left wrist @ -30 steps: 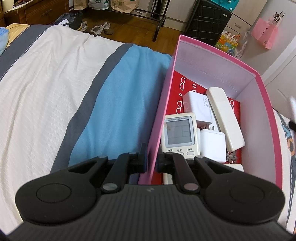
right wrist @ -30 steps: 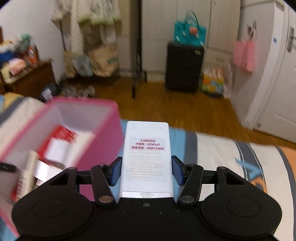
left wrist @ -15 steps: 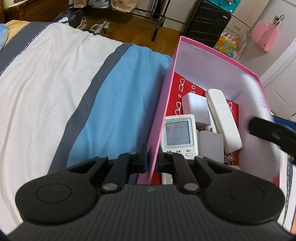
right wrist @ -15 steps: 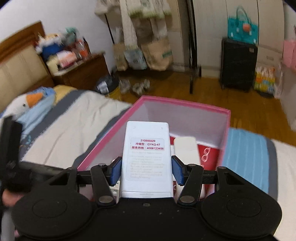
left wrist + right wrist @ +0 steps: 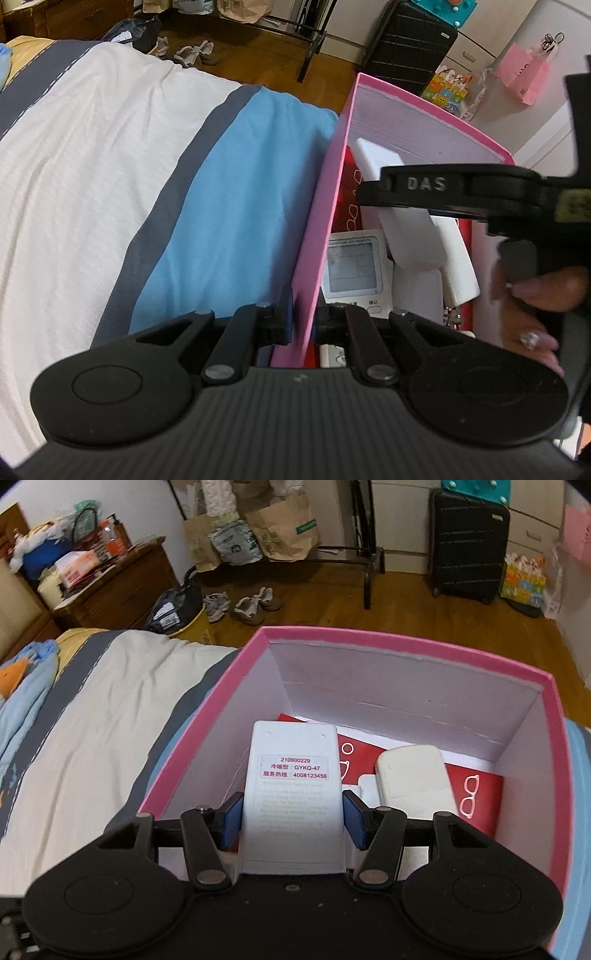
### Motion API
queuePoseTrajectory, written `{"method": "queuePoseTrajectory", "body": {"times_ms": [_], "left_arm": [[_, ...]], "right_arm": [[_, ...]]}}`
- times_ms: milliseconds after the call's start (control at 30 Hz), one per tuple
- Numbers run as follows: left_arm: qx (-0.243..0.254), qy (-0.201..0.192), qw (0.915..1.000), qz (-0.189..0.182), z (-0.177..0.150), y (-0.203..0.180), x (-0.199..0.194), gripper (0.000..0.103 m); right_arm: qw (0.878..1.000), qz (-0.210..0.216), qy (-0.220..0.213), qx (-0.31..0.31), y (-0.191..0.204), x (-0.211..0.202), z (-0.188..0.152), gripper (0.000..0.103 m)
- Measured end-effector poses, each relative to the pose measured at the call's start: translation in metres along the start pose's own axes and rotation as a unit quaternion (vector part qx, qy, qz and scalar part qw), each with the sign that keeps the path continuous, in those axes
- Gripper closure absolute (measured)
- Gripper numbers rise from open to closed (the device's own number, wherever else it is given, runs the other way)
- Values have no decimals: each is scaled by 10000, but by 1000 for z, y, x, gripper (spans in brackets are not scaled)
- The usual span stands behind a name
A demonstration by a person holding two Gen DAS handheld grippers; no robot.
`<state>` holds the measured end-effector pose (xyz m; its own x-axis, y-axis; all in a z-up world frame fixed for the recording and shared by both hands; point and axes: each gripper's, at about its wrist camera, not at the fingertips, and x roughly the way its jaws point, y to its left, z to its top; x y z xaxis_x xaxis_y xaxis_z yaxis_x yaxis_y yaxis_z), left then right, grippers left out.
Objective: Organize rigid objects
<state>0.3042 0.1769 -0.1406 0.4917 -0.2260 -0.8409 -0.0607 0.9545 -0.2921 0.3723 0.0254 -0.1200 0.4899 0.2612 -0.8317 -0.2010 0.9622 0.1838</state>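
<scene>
A pink box [image 5: 325, 206] with white inner walls lies on the striped bed. My left gripper [image 5: 303, 325] is shut on its left wall. Inside lie a remote with a grey screen [image 5: 352, 266], a long white remote [image 5: 413, 779] and other white devices on a red sheet [image 5: 476, 790]. My right gripper [image 5: 291, 819] is shut on a white remote [image 5: 293, 794], label side up, and holds it inside the box [image 5: 406, 646] over its left half. In the left wrist view the right gripper [image 5: 461, 192] reaches in from the right with that remote [image 5: 406, 221].
The bed cover [image 5: 110, 177] has white, grey and blue stripes. Beyond the bed are a wooden floor, shoes [image 5: 255, 605], a clothes rack with paper bags [image 5: 280, 528], a black suitcase [image 5: 469, 542] and a wooden dresser [image 5: 110, 583].
My right gripper has swung left with the white remote and come down into the pink box. My left gripper has kept its hold on the box wall.
</scene>
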Motion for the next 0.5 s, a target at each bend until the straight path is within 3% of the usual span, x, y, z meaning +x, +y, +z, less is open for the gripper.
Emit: {"method": "queuePoseTrajectory", "body": {"times_ms": [167, 267, 433, 500], "left_arm": [[11, 1, 10000, 1, 0, 0, 0, 94], [4, -3, 10000, 7, 0, 0, -1, 94], [23, -13, 10000, 59, 0, -2, -1, 94], [74, -22, 9999, 125, 0, -4, -1, 94]], "right_arm": [[9992, 77, -184, 334, -9, -1, -3, 39], [9951, 15, -777, 610, -19, -25, -8, 35], [9925, 240, -1072, 543, -32, -70, -22, 35], [9899, 88, -1297, 562, -38, -89, -31, 35]]}}
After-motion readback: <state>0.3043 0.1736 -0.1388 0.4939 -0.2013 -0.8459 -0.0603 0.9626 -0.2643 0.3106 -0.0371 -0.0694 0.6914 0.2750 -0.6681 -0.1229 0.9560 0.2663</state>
